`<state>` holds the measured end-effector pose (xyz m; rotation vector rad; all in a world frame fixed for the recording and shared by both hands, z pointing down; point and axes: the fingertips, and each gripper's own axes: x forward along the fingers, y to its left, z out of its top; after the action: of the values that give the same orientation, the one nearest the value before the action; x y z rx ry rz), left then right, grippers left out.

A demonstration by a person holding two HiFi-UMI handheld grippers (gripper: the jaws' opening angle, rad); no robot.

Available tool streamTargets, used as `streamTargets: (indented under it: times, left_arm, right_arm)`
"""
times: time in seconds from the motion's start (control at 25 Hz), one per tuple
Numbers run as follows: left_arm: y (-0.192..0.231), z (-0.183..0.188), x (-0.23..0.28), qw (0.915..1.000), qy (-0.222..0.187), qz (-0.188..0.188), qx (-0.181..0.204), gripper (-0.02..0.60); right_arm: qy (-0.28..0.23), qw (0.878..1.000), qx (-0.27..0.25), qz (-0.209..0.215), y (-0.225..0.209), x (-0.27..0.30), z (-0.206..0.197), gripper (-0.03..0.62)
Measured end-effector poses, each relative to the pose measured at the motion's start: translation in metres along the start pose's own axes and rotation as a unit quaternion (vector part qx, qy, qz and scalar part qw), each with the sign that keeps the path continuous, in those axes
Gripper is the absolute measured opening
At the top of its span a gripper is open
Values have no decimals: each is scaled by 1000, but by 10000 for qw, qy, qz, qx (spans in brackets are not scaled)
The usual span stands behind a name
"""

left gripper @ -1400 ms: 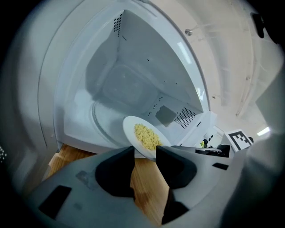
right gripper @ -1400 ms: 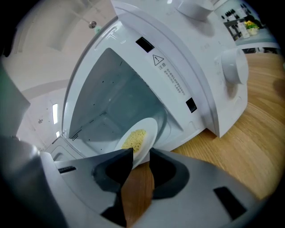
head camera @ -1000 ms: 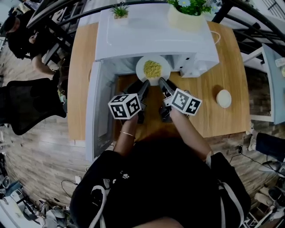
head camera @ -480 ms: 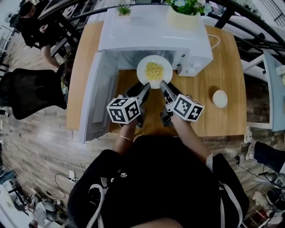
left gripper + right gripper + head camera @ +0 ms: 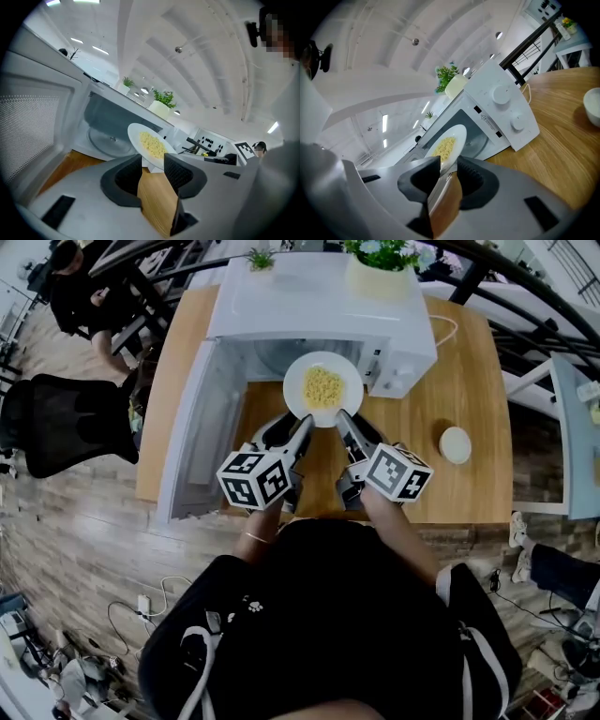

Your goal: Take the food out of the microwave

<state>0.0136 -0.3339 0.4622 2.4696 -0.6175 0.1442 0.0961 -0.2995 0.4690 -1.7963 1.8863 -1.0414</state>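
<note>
As seen from the head view: white plate [image 5: 323,388] of yellow food, held just in front of the open microwave [image 5: 309,306], door [image 5: 192,437] swung left; left gripper [image 5: 305,423] and right gripper [image 5: 342,418] at its near rim. Left gripper view: jaws pinching the plate rim, glass turntable [image 5: 110,140] behind. Right gripper view: jaws clamped on the same rim; white bowl [image 5: 593,110] on wooden table [image 5: 562,140] at right

The plate [image 5: 295,397] looks like glossy white ceramic, and the microwave [image 5: 309,306] has a smooth white casing (its turntable [image 5: 110,140] looks like glass). The table [image 5: 450,381] is satin, grained wood, and the left gripper [image 5: 153,161] is matt grey plastic with dark ribbed pads [image 5: 178,172].
</note>
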Motion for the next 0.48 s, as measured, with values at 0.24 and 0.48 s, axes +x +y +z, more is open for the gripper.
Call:
streamTargets:
  times: [0.24,0.48]
  left_arm:
    - [-10,6,-5,9999,-87,-51,71,149]
    - [-12,7,-5,9999,-105,-70,75,149]
  right_arm:
    - [-121,9999,7,96,8,-9,7,112]
    - [-170,9998,14,98,9,-10,9,112]
